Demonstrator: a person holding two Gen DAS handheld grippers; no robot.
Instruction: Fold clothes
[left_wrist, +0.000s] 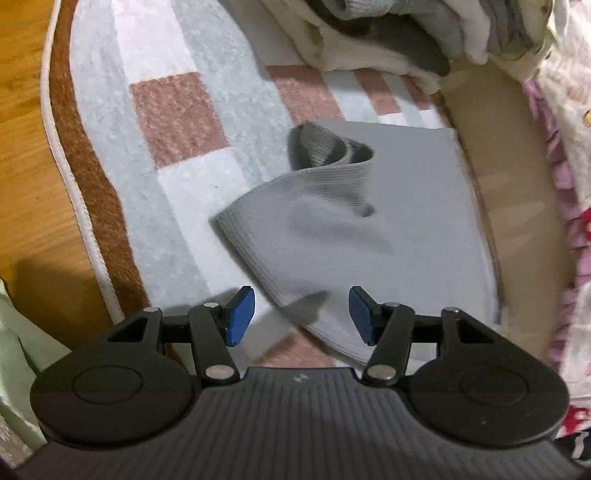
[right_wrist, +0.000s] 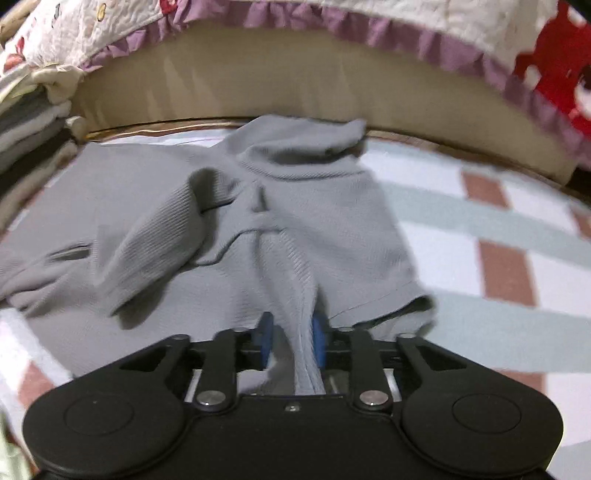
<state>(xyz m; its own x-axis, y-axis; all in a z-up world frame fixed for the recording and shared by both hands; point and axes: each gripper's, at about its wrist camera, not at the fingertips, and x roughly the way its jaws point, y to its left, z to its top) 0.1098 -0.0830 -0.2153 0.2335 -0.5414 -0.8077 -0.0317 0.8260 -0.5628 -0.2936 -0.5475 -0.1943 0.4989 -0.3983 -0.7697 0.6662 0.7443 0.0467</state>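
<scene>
A grey ribbed garment (left_wrist: 354, 229) lies on a checked rug, with one part folded over itself. My left gripper (left_wrist: 302, 317) is open and empty, its blue pads (left_wrist: 240, 314) spread just above the garment's near hem. In the right wrist view the same grey garment (right_wrist: 229, 221) lies rumpled, a sleeve folded across its body. My right gripper (right_wrist: 291, 341) is shut on a pinched ridge of the grey fabric, which runs down between the blue pads (right_wrist: 318, 343).
A checked rug (left_wrist: 177, 110) in pale blue, white and pink covers a wooden floor (left_wrist: 22, 129). A stack of folded clothes (left_wrist: 388, 33) sits at the back. A beige bed base (right_wrist: 295, 85) with a purple-frilled quilt (right_wrist: 424, 33) borders the rug. Pale green cloth (left_wrist: 18, 350) lies at the left.
</scene>
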